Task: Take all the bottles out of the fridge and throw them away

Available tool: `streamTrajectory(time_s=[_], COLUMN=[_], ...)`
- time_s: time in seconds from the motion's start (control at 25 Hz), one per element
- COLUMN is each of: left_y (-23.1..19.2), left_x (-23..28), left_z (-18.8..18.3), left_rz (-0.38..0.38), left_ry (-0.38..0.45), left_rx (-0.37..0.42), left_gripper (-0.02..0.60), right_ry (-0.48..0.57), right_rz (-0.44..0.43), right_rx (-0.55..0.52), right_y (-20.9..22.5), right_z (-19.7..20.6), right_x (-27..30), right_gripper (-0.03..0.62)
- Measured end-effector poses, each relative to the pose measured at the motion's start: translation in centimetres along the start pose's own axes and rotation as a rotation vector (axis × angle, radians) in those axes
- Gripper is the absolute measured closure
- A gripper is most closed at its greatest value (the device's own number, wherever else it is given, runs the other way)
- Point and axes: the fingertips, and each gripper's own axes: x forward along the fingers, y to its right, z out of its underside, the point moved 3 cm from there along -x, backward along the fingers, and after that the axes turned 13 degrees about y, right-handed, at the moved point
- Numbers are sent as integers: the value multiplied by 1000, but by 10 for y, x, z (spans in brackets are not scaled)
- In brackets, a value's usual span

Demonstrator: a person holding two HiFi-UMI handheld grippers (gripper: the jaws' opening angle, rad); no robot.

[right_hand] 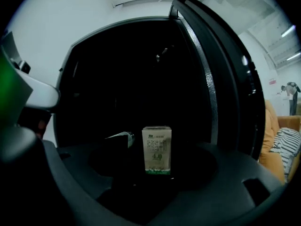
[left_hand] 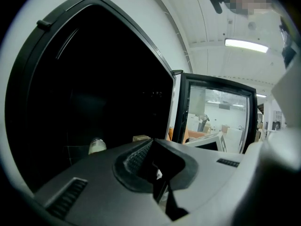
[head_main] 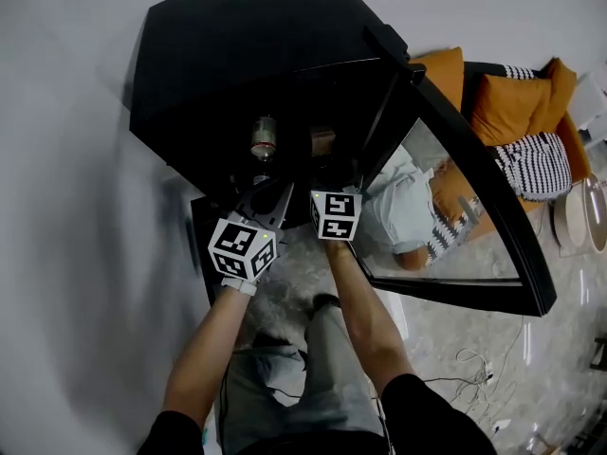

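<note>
Head view: black fridge [head_main: 190, 83] fills the upper middle of the frame. Its glass door [head_main: 474, 188] is swung wide open toward the right.

- Task's thing: one bottle [head_main: 263, 137] stands inside the dark cabinet, top centre of the frame, brownish label showing.
- A carton [head_main: 322, 140] sits just right of the bottle, on the same level.
- Left tongs [left_hand: 153, 147]: jaws are drawn together and I see nothing gripped. They are held at the fridge mouth. Past them, at lower left of the left gripper view, the bottle's pale top shows deep in the dark.
- Right tongs [right_hand: 155, 164]: jaws are spread wide and grip nothing. In the right gripper view the carton stands upright dead centre in the gap, clear of both jaws.
- In the way: from the right tongs the carton fronts the bottle, which shows only as a dark shape with a pale label just left of and behind the carton. The open door edge runs down the right of that view.

Around: an orange cushion [head_main: 517, 102] and a striped cushion [head_main: 531, 164] lie beyond the door, upper right of the head view. Loose cables [head_main: 474, 368] trail on the floor at lower right.
</note>
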Motion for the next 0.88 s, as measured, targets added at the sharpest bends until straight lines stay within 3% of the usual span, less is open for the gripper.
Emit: streamTrajectory(time_s=[0.44,0.52,0.88], left_y=[-31,-34,-32], left_x=[2,2,-14], left_z=[7,6,-16], left_rz=[-38,-42,-50], left_ry=[7,10,-15], left_rx=[26,27,22], left_gripper=[580,580,580], right_ry=[-35,-30,-64], right_rz=[94,88,19], right_rx=[-9,-27,-29], right_y=[13,11,-14], right_z=[17,16,-8], right_x=[43,44,13], right_gripper=[293,321,326])
